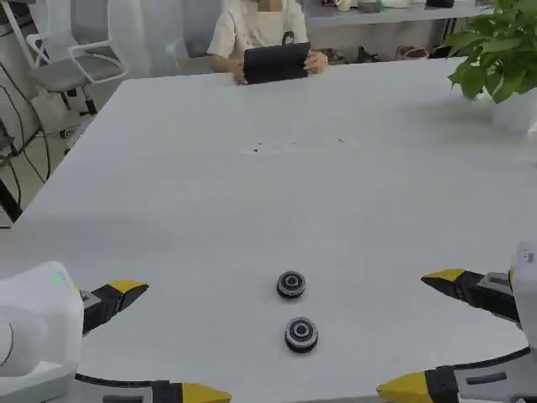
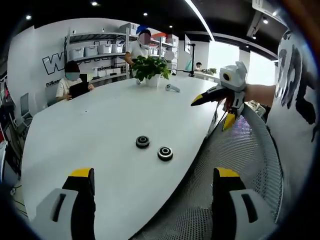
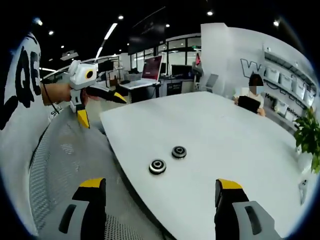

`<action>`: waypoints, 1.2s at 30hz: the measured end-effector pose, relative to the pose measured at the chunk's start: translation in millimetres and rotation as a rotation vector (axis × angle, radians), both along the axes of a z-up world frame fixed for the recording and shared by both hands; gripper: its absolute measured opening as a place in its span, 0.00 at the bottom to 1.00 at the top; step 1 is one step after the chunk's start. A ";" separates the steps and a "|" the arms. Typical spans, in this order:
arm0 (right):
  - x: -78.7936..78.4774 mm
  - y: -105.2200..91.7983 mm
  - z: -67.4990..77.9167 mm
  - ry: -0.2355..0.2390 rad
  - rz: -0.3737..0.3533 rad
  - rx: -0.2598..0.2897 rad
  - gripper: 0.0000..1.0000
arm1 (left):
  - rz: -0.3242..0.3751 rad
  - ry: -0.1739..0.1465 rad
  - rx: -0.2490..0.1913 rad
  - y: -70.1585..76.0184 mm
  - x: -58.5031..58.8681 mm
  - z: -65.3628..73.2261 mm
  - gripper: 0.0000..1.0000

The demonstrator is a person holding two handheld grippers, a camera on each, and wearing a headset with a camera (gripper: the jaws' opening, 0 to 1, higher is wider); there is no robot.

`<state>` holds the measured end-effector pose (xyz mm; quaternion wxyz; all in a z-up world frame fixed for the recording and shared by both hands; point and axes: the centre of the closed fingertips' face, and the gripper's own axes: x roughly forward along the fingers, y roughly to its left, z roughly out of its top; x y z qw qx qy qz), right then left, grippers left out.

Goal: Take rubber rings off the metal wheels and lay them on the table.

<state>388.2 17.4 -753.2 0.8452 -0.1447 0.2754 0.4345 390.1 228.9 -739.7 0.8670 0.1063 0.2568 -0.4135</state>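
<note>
As no loose ring lies anywhere on the white table point(image 1: 352, 168), the task looks not yet begun. The left hand-held gripper point(image 1: 164, 342) and the right hand-held gripper point(image 1: 405, 333) hover at the table's near edge, one to each side. Both have their jaws spread wide with nothing between them. Between the two, well apart from either, the two metal wheels sit on the table close together but not touching: the farther wheel point(image 1: 291, 285) and the nearer wheel point(image 1: 301, 334). Each shows a dark outer band, which I take for its rubber ring point(image 1: 289, 335) still in place, though the wheels are too small to be sure. By my judgement both rings remain to be pulled off and laid down, so the whole job lies ahead.
</note>
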 end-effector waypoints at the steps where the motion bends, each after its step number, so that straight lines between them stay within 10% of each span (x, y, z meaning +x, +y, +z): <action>1: -0.4 1.2 -0.5 0.002 0.003 -0.001 0.90 | 0.004 0.000 -0.001 1.5 0.1 0.0 0.97; 36: 7.8 0.3 -7.4 -0.004 0.043 0.002 0.89 | 0.033 -0.008 0.007 -1.0 5.8 1.0 0.97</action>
